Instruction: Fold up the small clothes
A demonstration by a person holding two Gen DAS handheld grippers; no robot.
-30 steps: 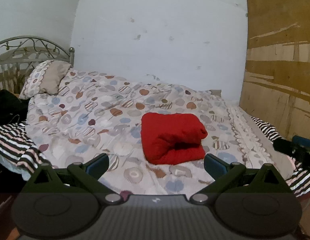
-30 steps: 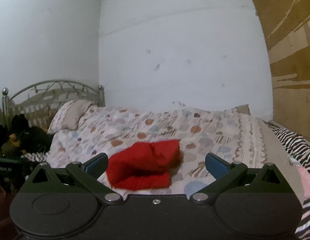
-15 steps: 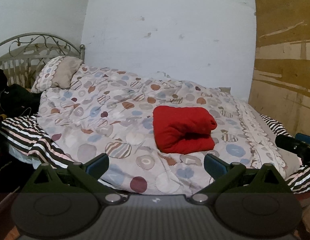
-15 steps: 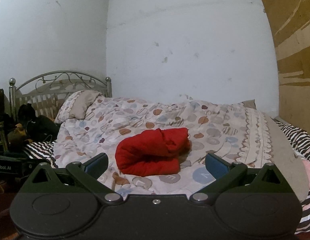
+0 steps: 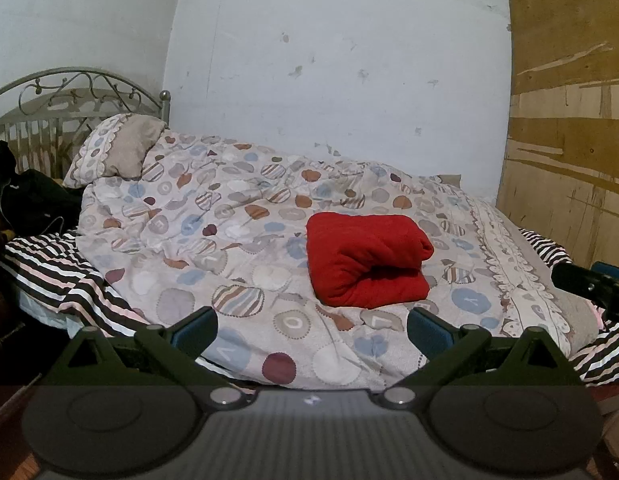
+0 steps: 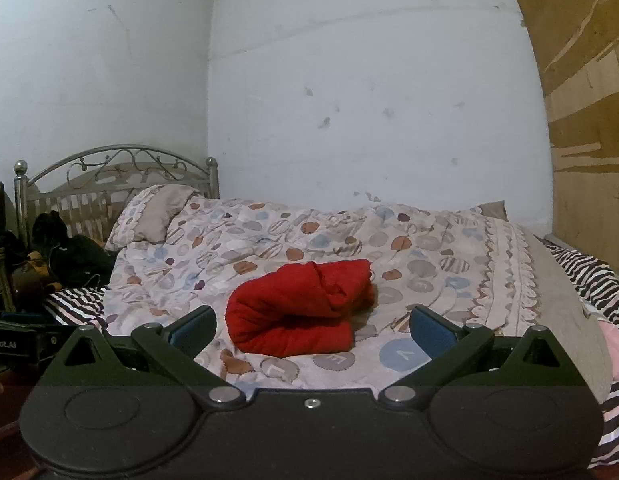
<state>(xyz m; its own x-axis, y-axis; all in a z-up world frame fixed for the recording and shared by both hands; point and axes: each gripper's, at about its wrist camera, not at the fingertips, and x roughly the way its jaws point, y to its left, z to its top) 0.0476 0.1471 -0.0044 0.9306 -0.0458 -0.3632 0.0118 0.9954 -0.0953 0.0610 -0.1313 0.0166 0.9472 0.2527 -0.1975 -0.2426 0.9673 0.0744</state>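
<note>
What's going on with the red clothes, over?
Left hand-held gripper open, empty; right hand-held gripper the same. Red garment folded on the patterned duvet, untouched. Nothing in the way.

Bed (image 5: 157, 240) with spotted quilt fills the centre; metal headboard (image 6: 109, 168) at left; marked white wall (image 6: 369, 100) behind; plywood panel (image 5: 569, 120) at right.

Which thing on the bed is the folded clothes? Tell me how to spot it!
Find the big bed by the white wall, covered by a spotty quilt. In the middle of the quilt, well away from the pillow, sits a puffy folded bundle. It is the only plain bright red thing; everything around it has dots or stripes.
</note>
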